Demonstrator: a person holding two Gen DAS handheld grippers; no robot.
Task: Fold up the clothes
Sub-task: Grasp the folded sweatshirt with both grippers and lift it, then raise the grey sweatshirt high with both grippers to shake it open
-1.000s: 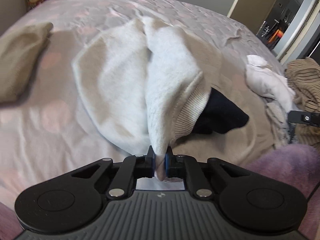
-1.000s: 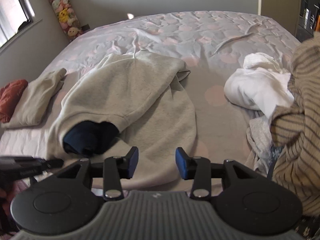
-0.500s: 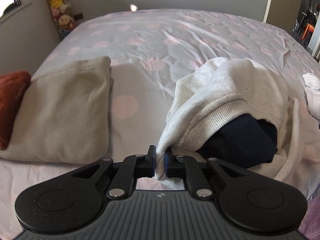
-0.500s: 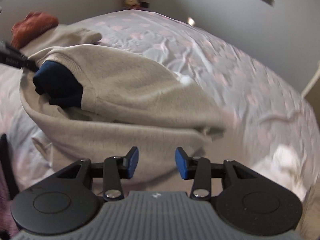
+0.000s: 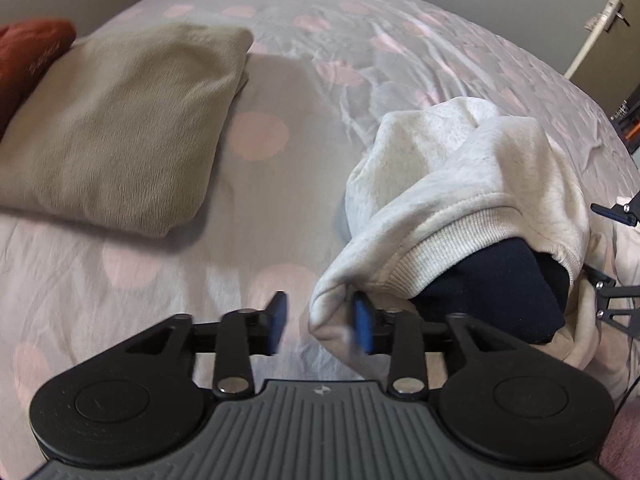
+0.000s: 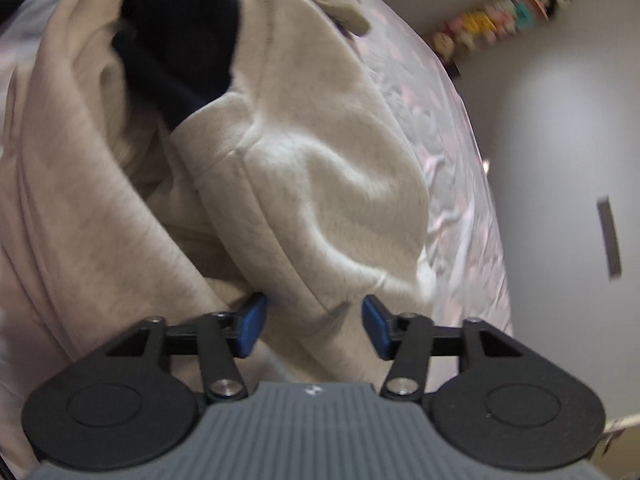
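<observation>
Grey sweatshirt (image 5: 460, 168) on bed (image 5: 280, 60); left tool (image 5: 320, 322), right tool (image 6: 314, 326) both opening, fabric between, unpinched.

We see a bed (image 5: 360, 20) under a grey cover with pink dots. On it lie a folded beige garment (image 5: 116, 128) beside a rust-red item (image 5: 28, 52) at the left, and a crumpled cream sweatshirt (image 5: 460, 184) over a dark navy garment (image 5: 500, 288).
</observation>
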